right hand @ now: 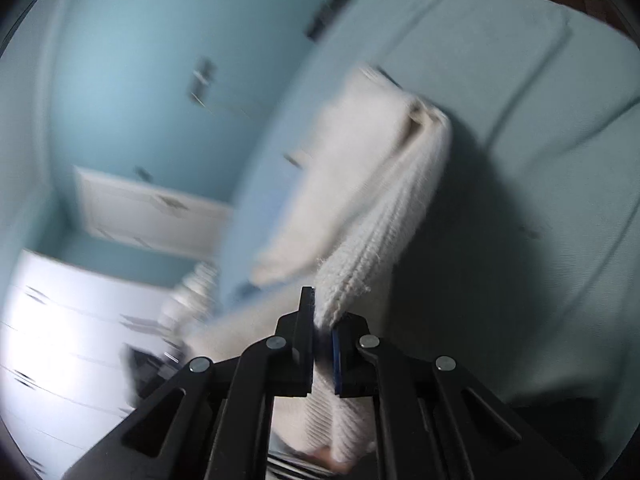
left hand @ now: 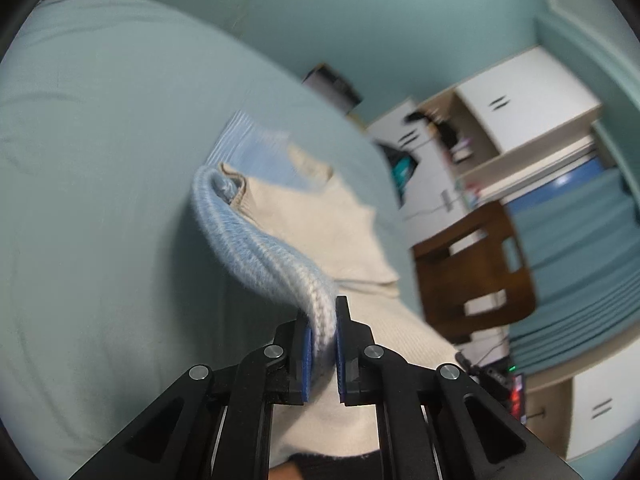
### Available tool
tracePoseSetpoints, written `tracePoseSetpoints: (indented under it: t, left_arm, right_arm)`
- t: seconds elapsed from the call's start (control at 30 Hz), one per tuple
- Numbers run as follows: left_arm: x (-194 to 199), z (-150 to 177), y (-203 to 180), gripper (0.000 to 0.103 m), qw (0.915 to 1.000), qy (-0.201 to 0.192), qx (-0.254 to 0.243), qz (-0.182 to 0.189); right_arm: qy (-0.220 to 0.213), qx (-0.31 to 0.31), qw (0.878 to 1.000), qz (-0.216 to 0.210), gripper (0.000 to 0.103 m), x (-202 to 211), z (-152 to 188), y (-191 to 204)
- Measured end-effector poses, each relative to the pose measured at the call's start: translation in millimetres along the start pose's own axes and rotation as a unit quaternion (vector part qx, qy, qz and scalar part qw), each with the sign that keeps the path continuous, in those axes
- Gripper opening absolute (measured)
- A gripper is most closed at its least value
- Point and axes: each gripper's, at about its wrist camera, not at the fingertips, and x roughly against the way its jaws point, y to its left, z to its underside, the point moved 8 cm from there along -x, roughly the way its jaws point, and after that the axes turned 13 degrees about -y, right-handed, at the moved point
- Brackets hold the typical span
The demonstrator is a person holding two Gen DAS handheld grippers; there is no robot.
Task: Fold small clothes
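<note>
A small knit sweater (left hand: 320,220), cream with a pale blue ribbed band (left hand: 256,240), hangs lifted above a wide light-teal bed sheet (left hand: 100,160). The left gripper (left hand: 322,344) pinches the blue band; the right gripper (right hand: 322,332) pinches a cream ribbed edge (right hand: 384,232). The sheet lies soft and creased, spreading broadly around. A brown wooden chair (left hand: 472,272) and white cabinets (left hand: 520,100) stand beyond the bed's edge.

1 garment (left hand: 320,220), 2 grippers (left hand: 323,328), 1 chair (left hand: 472,272).

Fuzzy ribbed knit garment (left hand: 264,248); smooth matt cloth bedsheet (left hand: 100,160); glossy wood chair (left hand: 476,272); matt black plastic tool (left hand: 323,344)
</note>
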Motion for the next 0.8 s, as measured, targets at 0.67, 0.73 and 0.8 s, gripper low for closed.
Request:
tracePoseSetpoints:
  t: [0.67, 0.73, 0.8]
  left_arm:
    - [51, 14, 4, 0.006, 0.9939, 0.049, 0.093, 0.035]
    - [11, -19, 20, 0.007, 0.9915, 0.047, 0.119, 0.021]
    - [-36, -58, 53, 0.007, 0.9812, 0.026, 0.191, 0.005]
  right_arm:
    - [0.018, -0.046, 0.990, -0.128, 0.003, 71, 30, 44]
    - [0.027, -0.063, 0.991, -0.112, 0.003, 44, 9, 40]
    - [0.034, -0.081, 0.992, -0.090, 0.008, 10, -33, 25]
